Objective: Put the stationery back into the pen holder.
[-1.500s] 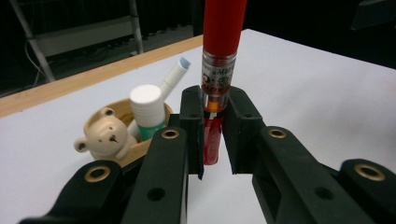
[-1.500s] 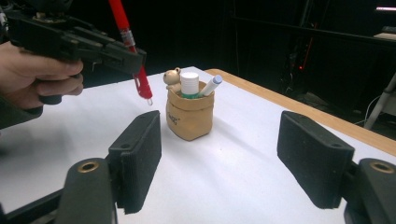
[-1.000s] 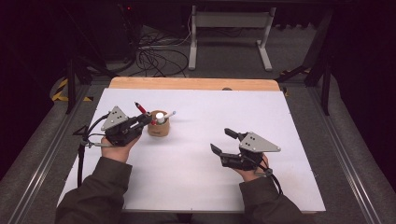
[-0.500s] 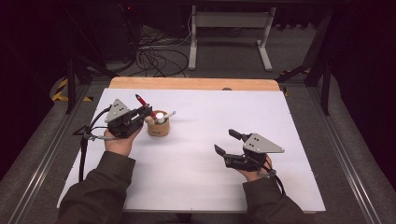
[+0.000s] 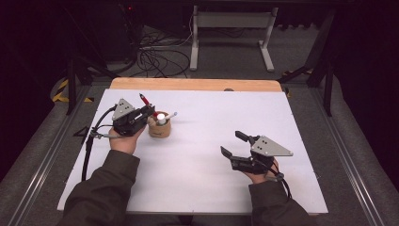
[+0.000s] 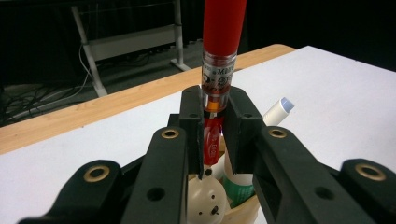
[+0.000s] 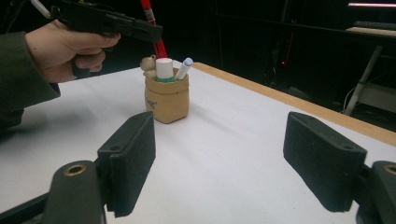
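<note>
Landmark is the tan pen cup on the white table, toward the far-left part of the sheet. Just left of the cup, touching or nearly so: left gripper, jaws clamped tight on a red pen. In the left gripper view the pads pinch the pen's clear barrel section, red cap end sticking up and away, lower end pointing down into the cup mouth; the pen is tilted in the high view, leaning away from the cup to the left. Likely held mid-barrel so the tip can be steered in among what's already there. Whether the tip is inside the cup yet, can't tell for sure. In the cup: a white-capped stick with green band, a pen with pale bluish end leaning right, and a small cream round figure at the rim. Judgement: insertion step, nearly done, release next. Well right of the cup and nearer the person: right gripper, jaws standing apart, nothing between them, parked low over bare table, pointed back toward the cup; looks like it's waiting out of the way.
</note>
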